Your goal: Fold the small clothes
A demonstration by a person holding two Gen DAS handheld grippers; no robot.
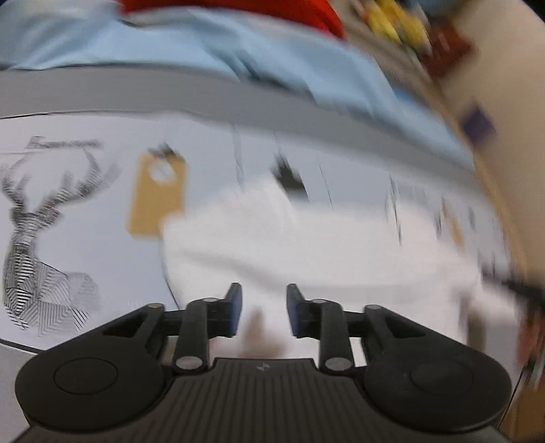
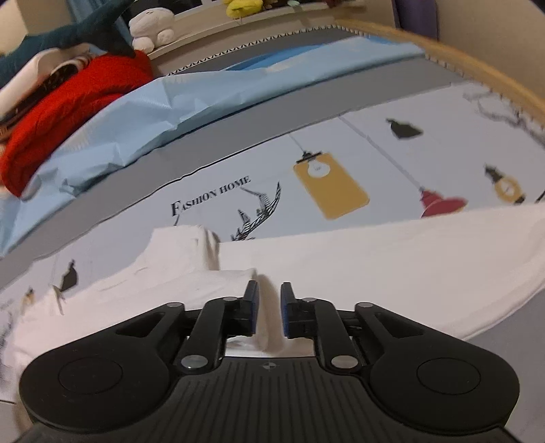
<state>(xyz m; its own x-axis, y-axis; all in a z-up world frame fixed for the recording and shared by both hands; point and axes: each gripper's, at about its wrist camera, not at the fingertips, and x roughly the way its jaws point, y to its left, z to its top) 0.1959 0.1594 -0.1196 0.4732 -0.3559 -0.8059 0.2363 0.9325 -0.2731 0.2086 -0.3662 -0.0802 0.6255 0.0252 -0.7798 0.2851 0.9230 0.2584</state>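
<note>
A white garment (image 2: 374, 259) lies spread on a printed cloth (image 2: 211, 194) on the bed. In the right wrist view my right gripper (image 2: 269, 300) is low over it, its jaws a narrow gap apart with a raised fold of white fabric between the pads (image 2: 253, 300). A folded part of the garment (image 2: 180, 245) rises at the left. The left wrist view is blurred by motion: the white garment (image 1: 306, 238) fills the middle, and my left gripper (image 1: 264, 300) is open above it with nothing between the fingers.
A light blue sheet (image 2: 153, 112) and a red garment (image 2: 68, 109) lie behind the printed cloth. Plush toys (image 2: 150, 24) sit on the headboard shelf. A wooden bed rail (image 2: 477, 71) runs along the right. A deer print (image 1: 37, 238) is at the left.
</note>
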